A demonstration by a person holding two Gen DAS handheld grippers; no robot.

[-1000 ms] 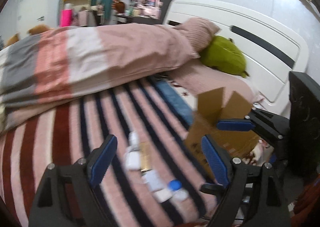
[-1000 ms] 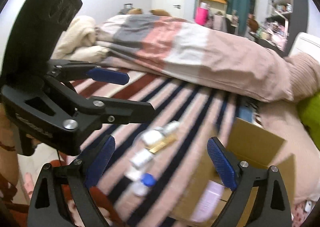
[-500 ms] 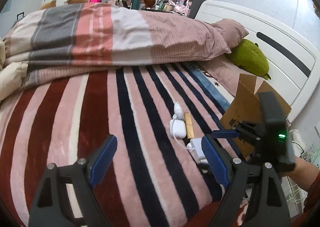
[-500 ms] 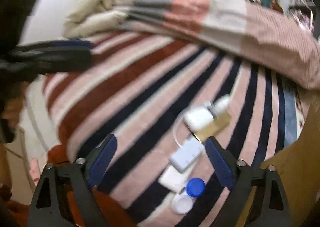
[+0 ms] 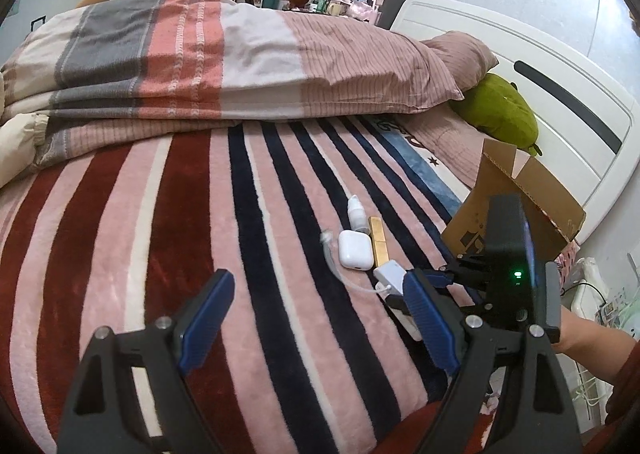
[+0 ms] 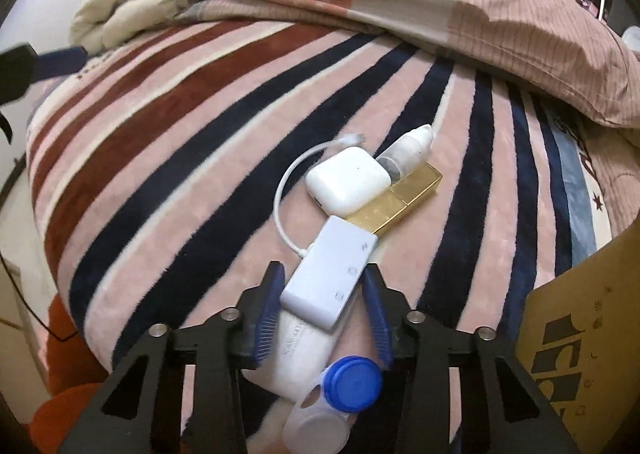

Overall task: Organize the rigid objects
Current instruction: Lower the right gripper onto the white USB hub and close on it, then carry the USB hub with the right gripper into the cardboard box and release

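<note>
Closing on a white adapter hub amid small items on a striped blanket [image 6: 168,158], beside a cardboard box [image 6: 584,334].

Largest to smallest: blanket, box at lower right, then the cluster at frame centre. The hub [image 6: 332,274] lies between the right gripper [image 6: 326,306] fingers, the jaws narrowed around it but contact unconfirmed. It looks light, stiff and smooth; its long flat sides suit the pads, though the trailing cable may snag the earbud case [image 6: 348,180]. The left gripper [image 5: 320,318], lower centre, hangs released and empty. Only the right view shows the blue-capped lens case [image 6: 348,382]; only the left shows the box's raised flaps [image 5: 520,190].
</note>
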